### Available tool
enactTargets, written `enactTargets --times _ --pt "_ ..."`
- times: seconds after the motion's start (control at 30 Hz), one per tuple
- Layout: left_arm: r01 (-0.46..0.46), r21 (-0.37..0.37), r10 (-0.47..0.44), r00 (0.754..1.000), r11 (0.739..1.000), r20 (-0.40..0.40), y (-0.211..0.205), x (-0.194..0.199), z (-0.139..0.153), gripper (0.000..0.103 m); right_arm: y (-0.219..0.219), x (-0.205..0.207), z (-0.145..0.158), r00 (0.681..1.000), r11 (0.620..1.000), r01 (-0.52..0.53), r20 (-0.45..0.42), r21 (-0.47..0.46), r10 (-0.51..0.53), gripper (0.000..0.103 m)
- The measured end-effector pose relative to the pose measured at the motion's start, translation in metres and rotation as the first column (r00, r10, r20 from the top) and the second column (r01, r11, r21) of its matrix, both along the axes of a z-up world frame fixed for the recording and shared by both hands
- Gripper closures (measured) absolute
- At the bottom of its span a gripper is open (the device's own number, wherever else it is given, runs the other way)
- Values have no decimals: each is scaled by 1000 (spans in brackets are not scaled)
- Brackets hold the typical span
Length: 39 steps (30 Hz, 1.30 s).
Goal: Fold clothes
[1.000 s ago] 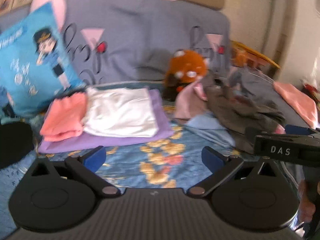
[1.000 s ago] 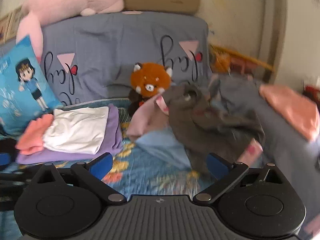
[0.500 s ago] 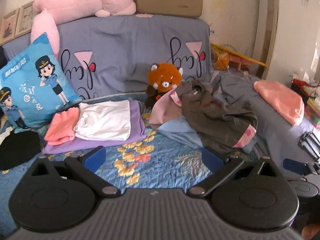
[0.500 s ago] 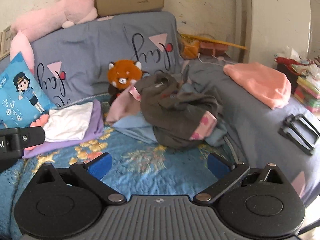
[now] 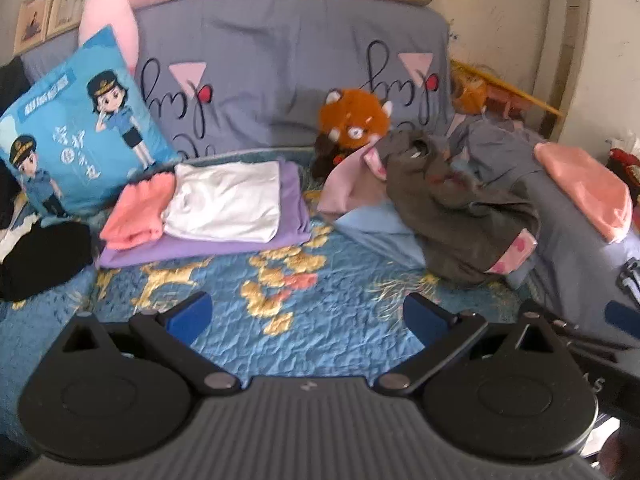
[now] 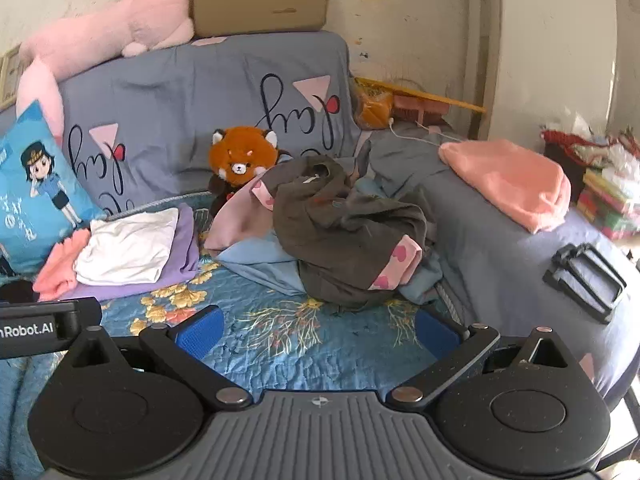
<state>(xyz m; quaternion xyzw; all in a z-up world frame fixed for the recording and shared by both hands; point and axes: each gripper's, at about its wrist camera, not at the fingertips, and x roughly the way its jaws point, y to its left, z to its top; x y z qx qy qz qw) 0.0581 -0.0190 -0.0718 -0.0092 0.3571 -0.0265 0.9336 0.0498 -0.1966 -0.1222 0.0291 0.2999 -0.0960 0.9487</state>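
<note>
A crumpled pile of clothes lies on the blue floral bedspread (image 5: 304, 332): a dark grey garment (image 5: 452, 216) (image 6: 348, 236) with pink heart cuffs on top, light blue cloth (image 6: 260, 264) and pale pink cloth (image 6: 236, 220) under it. To its left sits a folded stack: white top (image 5: 228, 204) (image 6: 128, 248) and coral piece (image 5: 138, 212) on a purple garment (image 5: 200, 248). My left gripper (image 5: 308, 316) is open, empty, short of the clothes. My right gripper (image 6: 316, 332) is also open and empty, just in front of the pile.
A red panda plush (image 6: 242, 156) sits behind the pile against grey pillows (image 6: 192, 100). A blue cartoon cushion (image 5: 80, 128) stands at left, a black garment (image 5: 40, 260) below it. A coral towel (image 6: 508, 180) and a black buckle-like object (image 6: 584, 280) lie on the grey cover at right.
Both grippers have pulled back and up from the bed, widening the view of the clothes. They stay open and empty; the clothes have not moved.
</note>
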Motion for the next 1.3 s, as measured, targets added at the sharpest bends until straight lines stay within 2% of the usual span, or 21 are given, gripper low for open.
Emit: enactTargets --times 0.37,0.57,0.77,0.97,1.3 --pt "-159 -26 158 987 987 -41 57 4 -21 0 41 6 -9 995 995 -94 -38 -44 93 0" --pt "-197 -33 196 980 980 -42 74 -3 -18 0 72 1 -11 983 982 -181 -51 -60 178 0" --pt "-236 -40 234 971 971 -44 91 -11 -16 0 90 -9 -1 975 971 -223 -24 -80 222 0" --pt "-272 -47 270 962 961 -45 108 -18 -13 0 93 -10 2 977 973 -214 -22 -83 213 0" --pt "-254 -50 251 966 966 -60 103 -16 -19 0 90 -9 0 980 978 -198 -30 -69 196 0"
